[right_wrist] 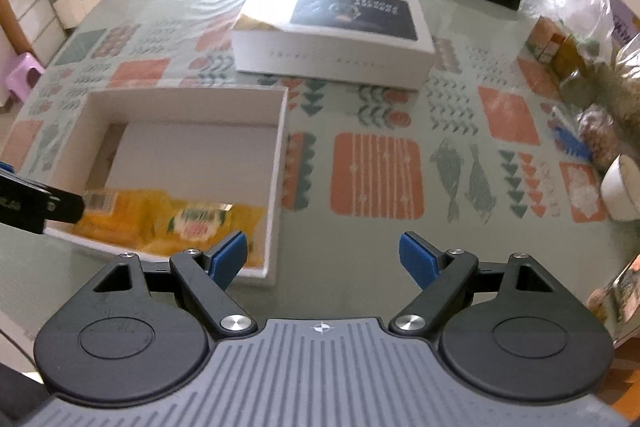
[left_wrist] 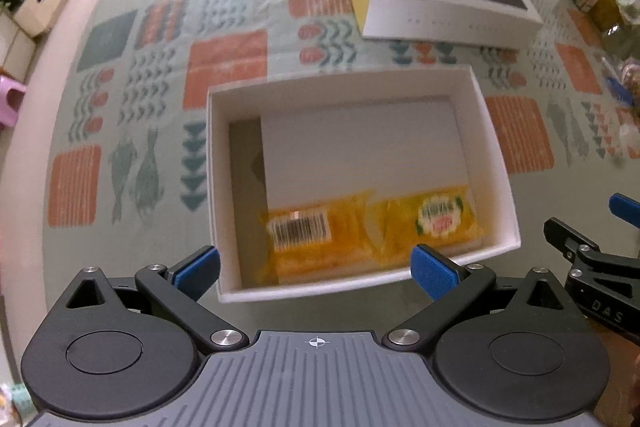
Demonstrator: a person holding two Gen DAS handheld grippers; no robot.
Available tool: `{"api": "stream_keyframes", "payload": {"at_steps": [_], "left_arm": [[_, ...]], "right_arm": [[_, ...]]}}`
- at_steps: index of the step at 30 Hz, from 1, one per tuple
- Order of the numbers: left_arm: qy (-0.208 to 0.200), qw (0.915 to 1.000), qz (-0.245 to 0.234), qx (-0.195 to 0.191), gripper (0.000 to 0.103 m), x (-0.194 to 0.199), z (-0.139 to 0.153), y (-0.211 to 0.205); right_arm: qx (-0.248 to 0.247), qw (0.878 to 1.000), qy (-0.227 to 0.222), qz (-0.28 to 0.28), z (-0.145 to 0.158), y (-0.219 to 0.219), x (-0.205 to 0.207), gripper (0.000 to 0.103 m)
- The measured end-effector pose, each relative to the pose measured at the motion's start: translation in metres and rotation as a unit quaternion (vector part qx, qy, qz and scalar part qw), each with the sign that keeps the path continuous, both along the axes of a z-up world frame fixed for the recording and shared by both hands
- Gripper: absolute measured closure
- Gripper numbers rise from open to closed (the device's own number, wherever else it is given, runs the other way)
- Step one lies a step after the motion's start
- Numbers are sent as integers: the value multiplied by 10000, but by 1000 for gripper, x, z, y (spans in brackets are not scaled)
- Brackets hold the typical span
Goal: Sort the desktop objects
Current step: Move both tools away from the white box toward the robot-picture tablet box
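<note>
Both grippers hung empty with jaws spread wide, the left gripper [left_wrist: 316, 267] just above the near wall of the open white box [left_wrist: 496, 155] and the right gripper [right_wrist: 322, 255] beside it over the tablecloth [right_wrist: 376, 175]. The yellow packet [left_wrist: 372, 231] already lay inside, against that near wall. A careless descent could clip the thin rim and shove or tip the light box, and the clutter [right_wrist: 592, 95] at the far right edge seemed easy to topple during a reach
</note>
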State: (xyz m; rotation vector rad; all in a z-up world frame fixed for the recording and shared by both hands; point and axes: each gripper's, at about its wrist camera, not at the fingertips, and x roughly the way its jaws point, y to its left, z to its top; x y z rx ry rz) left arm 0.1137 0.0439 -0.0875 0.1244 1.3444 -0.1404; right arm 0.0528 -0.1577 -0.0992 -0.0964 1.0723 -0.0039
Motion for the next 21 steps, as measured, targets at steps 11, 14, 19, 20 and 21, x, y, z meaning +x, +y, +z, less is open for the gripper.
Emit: {"api": "stream_keyframes", "payload": {"at_steps": [11,14,19,20,21], "left_arm": [[-42,9995,-306,-115,0,60,-2,-7],[-87,9992,-383,-91,0,72,0,-14],[-145,9995,-280,-59,0,90,4,-27],[-162,9996,-237,-50,0,94,5,-30],[-159,9997,-187,-64,0,99,5,-33]], "right_arm": [[-488,9977,-69,-463,2,-6,57,0],[-594,9967,-77,-556,4,-14,69,0],[-852,9944,-62,-628,-2,-33,91,0],[-830,9946,-53,-617,-2,-38,96,0],[-793,9950,-51,-602,-3,-42,101,0]]}}
